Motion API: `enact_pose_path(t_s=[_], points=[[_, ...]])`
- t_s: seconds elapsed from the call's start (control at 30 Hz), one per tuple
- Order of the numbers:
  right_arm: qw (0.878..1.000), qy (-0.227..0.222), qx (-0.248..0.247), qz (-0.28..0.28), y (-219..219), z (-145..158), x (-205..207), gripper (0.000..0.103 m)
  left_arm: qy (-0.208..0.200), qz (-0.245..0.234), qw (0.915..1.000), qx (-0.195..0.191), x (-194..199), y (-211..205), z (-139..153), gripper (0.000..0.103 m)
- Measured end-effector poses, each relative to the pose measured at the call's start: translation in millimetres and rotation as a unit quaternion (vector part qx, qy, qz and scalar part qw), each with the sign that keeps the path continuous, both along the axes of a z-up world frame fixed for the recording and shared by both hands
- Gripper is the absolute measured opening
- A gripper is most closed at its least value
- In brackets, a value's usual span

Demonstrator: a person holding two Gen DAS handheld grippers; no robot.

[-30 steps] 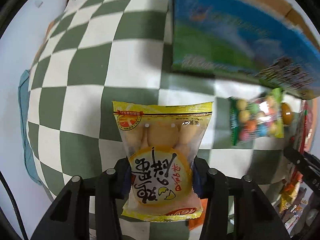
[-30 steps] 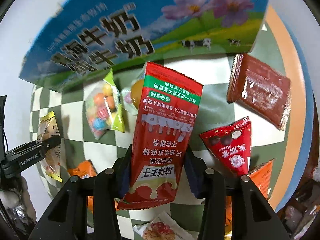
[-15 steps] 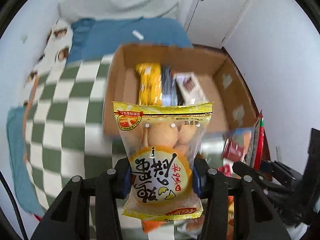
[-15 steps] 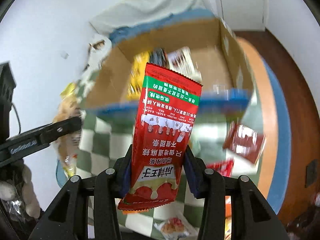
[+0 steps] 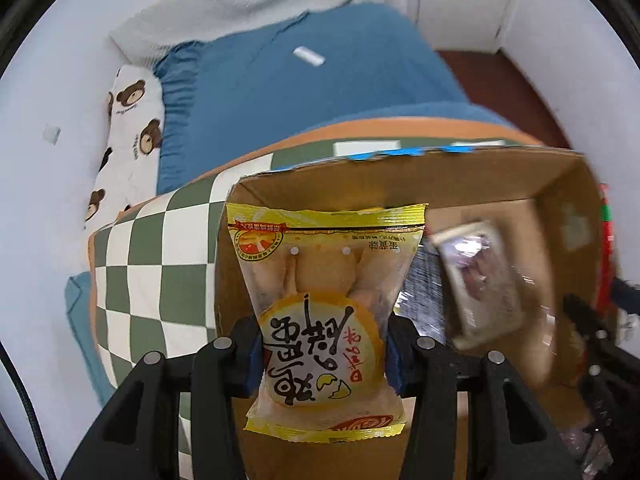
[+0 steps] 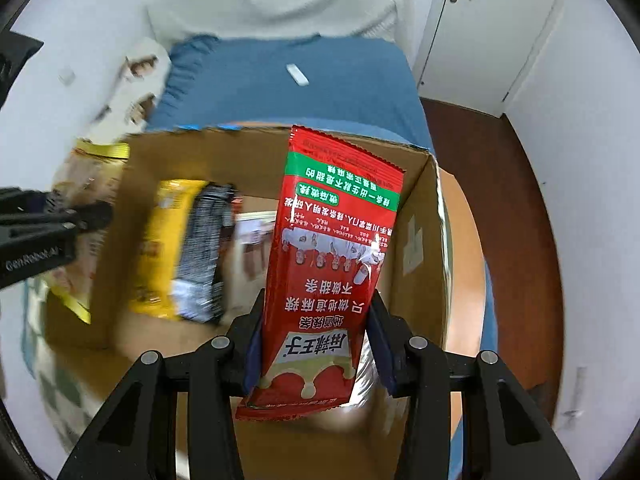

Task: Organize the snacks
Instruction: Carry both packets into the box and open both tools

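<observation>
Left claw (image 5: 324,354) pinches the yellow pack (image 5: 325,304), right claw (image 6: 312,346) the red pack (image 6: 332,264); released carelessly, either could miss the box (image 6: 420,240).

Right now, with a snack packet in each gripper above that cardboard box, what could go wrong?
1. The left gripper pinches the yellow egg-cake bag low down, so the bag could slip or the soft cakes get squashed.
2. The red packet stands tall out of the right gripper; it might catch the cardboard box wall.
3. Both grippers hang close over one box and could bump.
</observation>
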State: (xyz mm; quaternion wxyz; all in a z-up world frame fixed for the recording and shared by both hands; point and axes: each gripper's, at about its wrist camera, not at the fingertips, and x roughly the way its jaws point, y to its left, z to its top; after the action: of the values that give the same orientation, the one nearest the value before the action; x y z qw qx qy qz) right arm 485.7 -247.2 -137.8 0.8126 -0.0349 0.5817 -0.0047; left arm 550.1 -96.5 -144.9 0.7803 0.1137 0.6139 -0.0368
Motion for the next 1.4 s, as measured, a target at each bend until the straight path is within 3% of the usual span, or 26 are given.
enact_pose_path(t_s=[0.17, 0.2, 0.23, 0.3, 0.33, 0.6, 0.77, 0.97, 1.17, 1.4], points=[[0.999, 0.049, -0.017, -0.01, -11, -31, 36, 0.048, 0.038, 0.025, 0.9989, 0.009, 27, 9, -32, 0.045], [0.998, 0.058, -0.009, -0.017, -13, -36, 41, 0.053, 0.043, 0.027, 0.9987, 0.007, 30, 11, -37, 0.045], [0.998, 0.065, -0.008, -0.023, -14, -40, 44, 0.066, 0.045, 0.028, 0.9985, 0.009, 33, 11, -40, 0.052], [0.997, 0.073, -0.005, -0.035, -20, -48, 53, 0.089, 0.04, 0.032, 0.9986, 0.014, 36, 12, -42, 0.081], [0.997, 0.073, -0.001, -0.039, -22, -50, 55, 0.092, 0.042, 0.034, 0.9985, 0.011, 38, 13, -44, 0.101], [0.996, 0.075, 0.026, -0.045, -27, -63, 63, 0.096, 0.058, 0.04, 0.9974, -0.014, 29, 16, -49, 0.101], [0.994, 0.074, 0.056, -0.053, -30, -49, 46, 0.096, 0.059, 0.048, 0.9964, -0.038, 16, 19, -43, 0.101], [0.993, 0.064, 0.081, -0.06, -34, -36, 16, 0.096, 0.02, 0.06, 0.9948, -0.08, -20, 27, -17, 0.101], [0.994, 0.047, 0.076, -0.058, -29, -22, -24, 0.096, -0.025, 0.05, 0.9946, -0.087, -60, 26, 10, 0.101], [0.996, 0.005, 0.076, -0.046, -18, 16, -59, 0.096, -0.077, 0.038, 0.9917, -0.095, -103, 27, 45, 0.101]])
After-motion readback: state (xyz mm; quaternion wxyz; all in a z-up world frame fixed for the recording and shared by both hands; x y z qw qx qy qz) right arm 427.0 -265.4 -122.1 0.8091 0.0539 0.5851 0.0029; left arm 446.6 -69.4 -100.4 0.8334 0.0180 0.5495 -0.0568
